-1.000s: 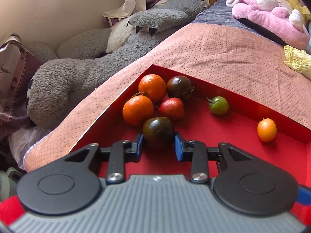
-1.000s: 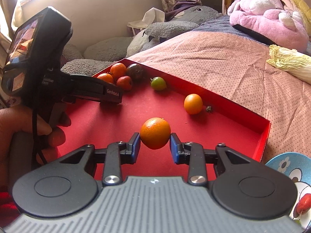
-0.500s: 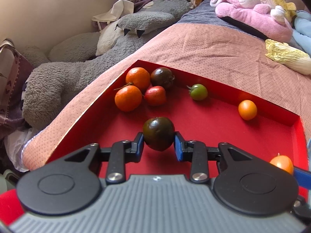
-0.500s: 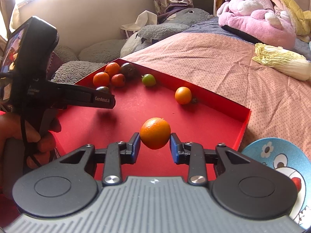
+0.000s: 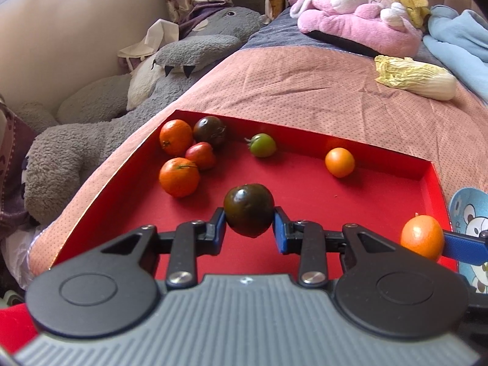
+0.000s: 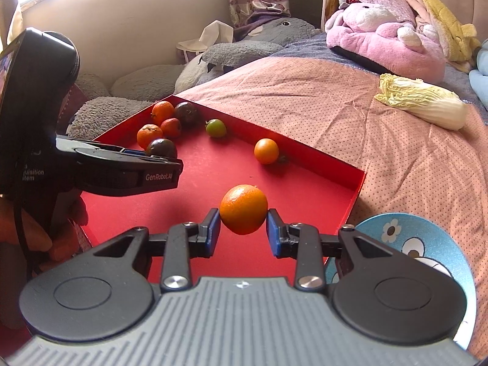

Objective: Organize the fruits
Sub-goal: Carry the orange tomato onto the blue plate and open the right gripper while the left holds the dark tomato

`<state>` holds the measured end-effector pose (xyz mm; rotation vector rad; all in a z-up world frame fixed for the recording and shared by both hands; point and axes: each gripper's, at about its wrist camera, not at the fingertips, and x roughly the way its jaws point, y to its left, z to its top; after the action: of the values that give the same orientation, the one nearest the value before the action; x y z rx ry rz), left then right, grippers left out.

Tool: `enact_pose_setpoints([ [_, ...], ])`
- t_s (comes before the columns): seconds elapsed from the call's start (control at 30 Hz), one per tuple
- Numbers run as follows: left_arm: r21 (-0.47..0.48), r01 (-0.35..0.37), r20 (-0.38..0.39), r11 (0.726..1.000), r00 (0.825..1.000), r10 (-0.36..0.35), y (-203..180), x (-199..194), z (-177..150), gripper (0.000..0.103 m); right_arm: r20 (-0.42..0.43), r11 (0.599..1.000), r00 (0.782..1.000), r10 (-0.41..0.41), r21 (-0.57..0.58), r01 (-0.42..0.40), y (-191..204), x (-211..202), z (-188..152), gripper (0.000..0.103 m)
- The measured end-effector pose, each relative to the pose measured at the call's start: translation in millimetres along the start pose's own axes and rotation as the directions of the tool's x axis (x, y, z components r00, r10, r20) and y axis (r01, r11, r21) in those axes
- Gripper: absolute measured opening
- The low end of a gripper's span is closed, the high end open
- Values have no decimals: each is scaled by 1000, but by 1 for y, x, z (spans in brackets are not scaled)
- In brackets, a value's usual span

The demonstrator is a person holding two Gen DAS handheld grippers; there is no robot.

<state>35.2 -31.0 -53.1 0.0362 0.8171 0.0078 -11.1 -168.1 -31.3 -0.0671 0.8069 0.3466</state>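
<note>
A shallow red tray [image 5: 381, 151] [image 6: 353, 189] lies on the pink bedspread. My left gripper [image 5: 249, 227] is shut on a dark brown-green tomato [image 5: 248, 209], held above the tray floor. My right gripper [image 6: 243, 227] is shut on an orange [image 6: 243, 209] over the tray's near right part. That orange [image 5: 422, 237] also shows at the right edge of the left wrist view. In the tray's far corner sit two oranges [image 5: 175, 136], a red tomato [image 5: 201, 155] and a dark tomato [image 5: 209, 131]. A green tomato [image 5: 262, 145] and a small orange tomato [image 5: 339, 162] lie along the back wall.
A blue cartoon plate [image 6: 427, 250] lies just right of the tray. A napa cabbage [image 6: 424, 103] rests on the bedspread further back. A grey plush toy [image 5: 91, 140] lies along the tray's left side, a pink plush [image 6: 384, 45] at the back. A hand [image 6: 18, 238] holds the left gripper.
Both grippers have drawn back from the tray's far corner with their fruit still held, lifting slightly. The blue plate and the tray's right wall have come further into view.
</note>
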Motion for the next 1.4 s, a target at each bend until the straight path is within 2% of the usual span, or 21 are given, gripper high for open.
enact_pose_setpoints([
  [0.57,54,47,32,997,998,-49,-27,-8,0,36,10,999,1000,-28,21,28,-11,-16,-5,38],
  [0.9,93,70,55,993,996,-75,-43,-15,-1,36,29,997,997,-71,42,70,-26,-31,-8,38],
  [1.4,168,153,93,974,981,-170,-76,-31,-10,36,29,986,988,-153,77,151,-56,-52,-26,38],
])
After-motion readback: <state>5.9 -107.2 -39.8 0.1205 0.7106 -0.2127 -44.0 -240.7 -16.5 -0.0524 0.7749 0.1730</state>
